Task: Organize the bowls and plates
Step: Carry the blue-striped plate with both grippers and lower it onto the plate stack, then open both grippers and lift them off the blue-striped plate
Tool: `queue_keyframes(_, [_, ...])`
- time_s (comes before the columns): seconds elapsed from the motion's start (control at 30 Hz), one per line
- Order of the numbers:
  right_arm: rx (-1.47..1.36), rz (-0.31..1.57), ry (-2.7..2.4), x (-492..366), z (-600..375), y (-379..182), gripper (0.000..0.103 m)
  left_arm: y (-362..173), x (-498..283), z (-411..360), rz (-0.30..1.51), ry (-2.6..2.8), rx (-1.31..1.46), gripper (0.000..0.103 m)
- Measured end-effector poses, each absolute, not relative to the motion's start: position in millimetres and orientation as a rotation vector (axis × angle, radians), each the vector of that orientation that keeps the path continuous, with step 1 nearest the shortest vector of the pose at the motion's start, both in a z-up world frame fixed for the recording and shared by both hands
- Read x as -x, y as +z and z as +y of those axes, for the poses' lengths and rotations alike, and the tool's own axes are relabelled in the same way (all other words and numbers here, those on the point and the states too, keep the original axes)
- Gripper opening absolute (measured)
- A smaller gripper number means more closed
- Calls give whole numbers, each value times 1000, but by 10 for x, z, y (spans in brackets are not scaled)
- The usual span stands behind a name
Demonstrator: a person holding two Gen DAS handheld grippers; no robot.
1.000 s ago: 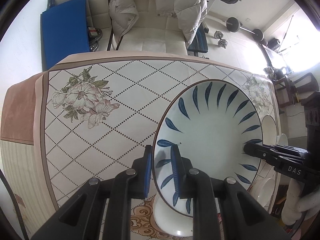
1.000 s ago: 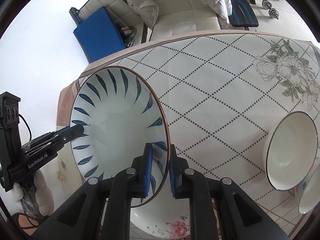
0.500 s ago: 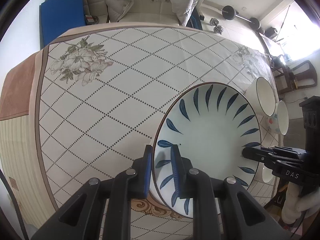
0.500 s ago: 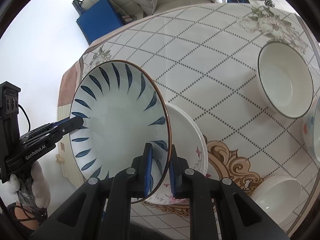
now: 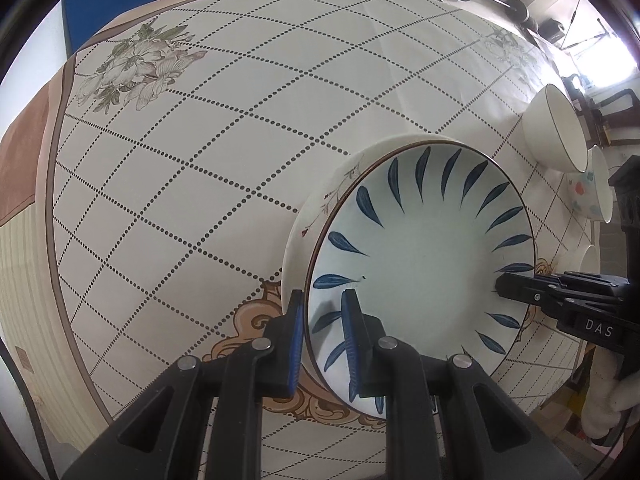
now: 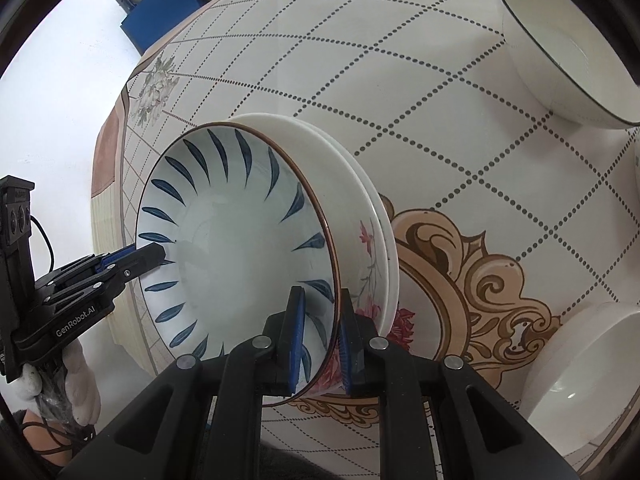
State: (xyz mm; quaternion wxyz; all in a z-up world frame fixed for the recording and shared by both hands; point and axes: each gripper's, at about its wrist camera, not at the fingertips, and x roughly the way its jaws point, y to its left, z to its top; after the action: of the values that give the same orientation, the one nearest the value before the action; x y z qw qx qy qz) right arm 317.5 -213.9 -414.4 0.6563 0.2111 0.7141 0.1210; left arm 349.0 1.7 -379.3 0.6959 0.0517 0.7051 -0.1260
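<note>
Over the middle of the surface (image 5: 248,128), which is wearing a cream cloth with dotted diamond lines and flower prints, two black tools with blue pads are sharing one load. Between them is hanging a round white ceramic plate with dark blue leaf strokes and a thin brown rim (image 5: 420,256). The left tool (image 5: 320,332) is pinching the plate's near edge, one pad on the face and one behind. The right tool (image 6: 320,336) is clamping the opposite edge the same way. Directly beneath, a white plate with red flowers painted on it (image 6: 370,248) is lying flat on the cloth, and the blue-leaf plate is sitting just over it, slightly off-centre; whether the two are touching I cannot tell. Off to the right side, a white bowl with a dark rim line (image 6: 568,44) is standing on the cloth, well apart from the plates, and a plain white bowl (image 6: 584,364) is sitting nearer the edge.
</note>
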Motion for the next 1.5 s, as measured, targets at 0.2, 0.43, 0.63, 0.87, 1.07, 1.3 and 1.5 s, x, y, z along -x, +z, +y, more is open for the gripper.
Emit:
queue_keyframes(0.2, [-460,1652,281,-3192,-2113,-4271,17,-3882,-3470,42,1591,-263,-120,16])
queue_keyframes(0.43, [-477,1682,262,-3236,-2037,-4335,17,-3894,-3503,29,1601,-257,-142,16])
queue_keyframes(0.63, [-573,1733,236,-3322,-2066,-4393,33,-3908,-3542,-4,1640,-244,-140,18])
queue_keyframes(0.87, [-554,1807,226,-3370,-1958,-4352,50,-3950,-3549,69,1669,-212,-118,18])
queue_keyframes(1.07, [-473,1782,230,-3399,-1785,-4088,86,-3911,-3462,104,1660,-188,-118,22])
queue_keyframes(1.3, [-324,1763,140,-3321,-1703,-3912,93,-3611,-3390,20,1557,-175,-147,64])
queue_keyframes(1.5, [-246,1701,89,-3119,-1666,-3671,93,-3236,-3368,-14,1453,-147,-139,73])
